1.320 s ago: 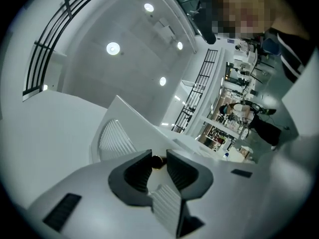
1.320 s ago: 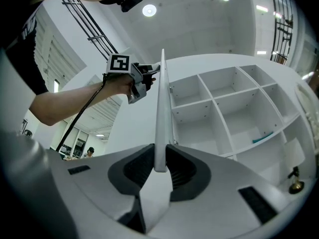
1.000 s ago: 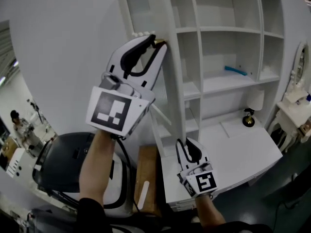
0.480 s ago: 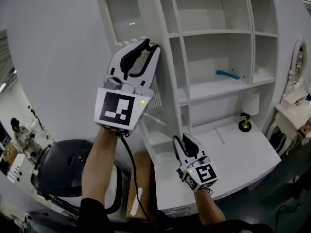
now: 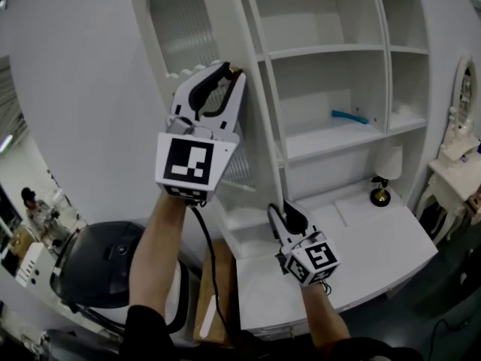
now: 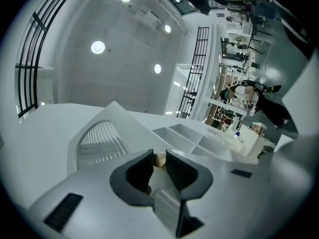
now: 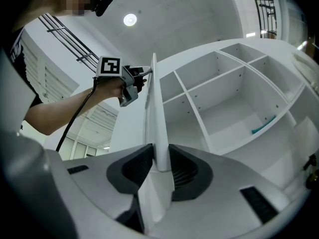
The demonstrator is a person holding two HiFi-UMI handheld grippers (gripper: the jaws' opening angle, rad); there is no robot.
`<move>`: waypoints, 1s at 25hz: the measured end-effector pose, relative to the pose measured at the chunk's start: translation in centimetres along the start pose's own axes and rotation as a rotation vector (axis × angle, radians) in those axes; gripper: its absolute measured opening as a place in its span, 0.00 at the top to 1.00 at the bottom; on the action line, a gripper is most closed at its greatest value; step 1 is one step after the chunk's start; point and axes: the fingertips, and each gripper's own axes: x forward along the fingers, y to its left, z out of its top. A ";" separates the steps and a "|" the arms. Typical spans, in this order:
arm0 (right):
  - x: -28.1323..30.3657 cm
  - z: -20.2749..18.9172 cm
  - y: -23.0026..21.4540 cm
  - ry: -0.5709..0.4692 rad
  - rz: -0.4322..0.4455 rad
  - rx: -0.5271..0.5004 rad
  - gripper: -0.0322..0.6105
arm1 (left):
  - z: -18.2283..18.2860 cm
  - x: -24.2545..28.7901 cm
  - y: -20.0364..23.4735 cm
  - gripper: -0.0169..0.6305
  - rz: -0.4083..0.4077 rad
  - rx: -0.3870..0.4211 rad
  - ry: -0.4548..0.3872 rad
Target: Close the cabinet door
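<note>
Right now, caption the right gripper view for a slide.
Right tool, jaws opening around the door edge; left tool holds it higher up, shelves alongside.

On the middle shelf to your right lies a slim teal thing, alone on its board. Below it a small lamp with a white shade and a brass foot stands on the white worktop. At your far right is a white dressing table with an oval mirror above it. Low at your left sits a dark, rounded machine body, and just beside it a brown board with a pale strip lying on it. Further left, well back, you can see a person. Overhead are round ceiling lights and a black railing.
</note>
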 end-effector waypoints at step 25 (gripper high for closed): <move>4.5 -1.4 -8.0 -0.031 0.035 0.052 0.72 | -5.3 7.3 -1.8 0.83 0.037 0.111 0.054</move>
